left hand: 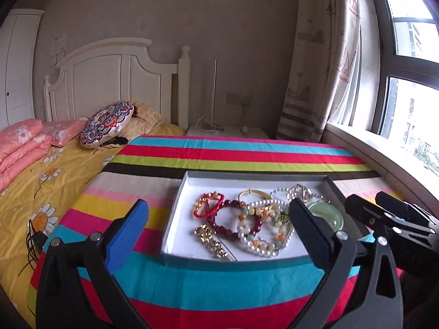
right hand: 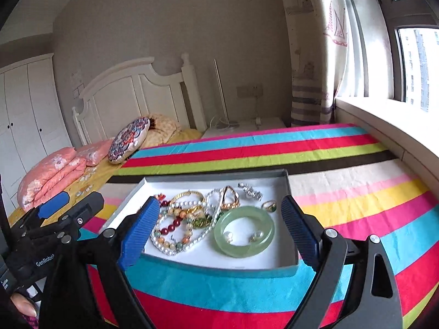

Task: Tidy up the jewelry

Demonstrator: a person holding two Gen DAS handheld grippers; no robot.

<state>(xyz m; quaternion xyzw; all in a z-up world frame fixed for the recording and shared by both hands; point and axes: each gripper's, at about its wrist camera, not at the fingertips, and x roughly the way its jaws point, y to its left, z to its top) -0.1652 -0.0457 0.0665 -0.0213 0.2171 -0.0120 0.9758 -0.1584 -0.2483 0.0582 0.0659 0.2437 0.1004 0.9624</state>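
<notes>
Resting on a striped cloth [left hand: 219, 282], a shallow grey box [left hand: 175, 205] with a white floor is seen holding a tangle of jewelry. Within the box, a pale green bangle [right hand: 244, 230] is laid toward the window-side wall, with two small pearl earrings [right hand: 256, 236] enclosed in its ring. A dark red bead bracelet [left hand: 233, 223] and a pearl strand [left hand: 263, 235] are heaped across the box's middle, overlapping each other, and a gold chain piece [left hand: 212, 241] is found near the box's front wall. A silver clip [right hand: 250, 191] is set near the box's far wall. The left gripper [left hand: 216, 235] is held spread wide before the box's front wall, nothing being pinched. The right gripper [right hand: 219, 229] is likewise held spread apart above the box, its fingers flanking the bangle without touching it.
</notes>
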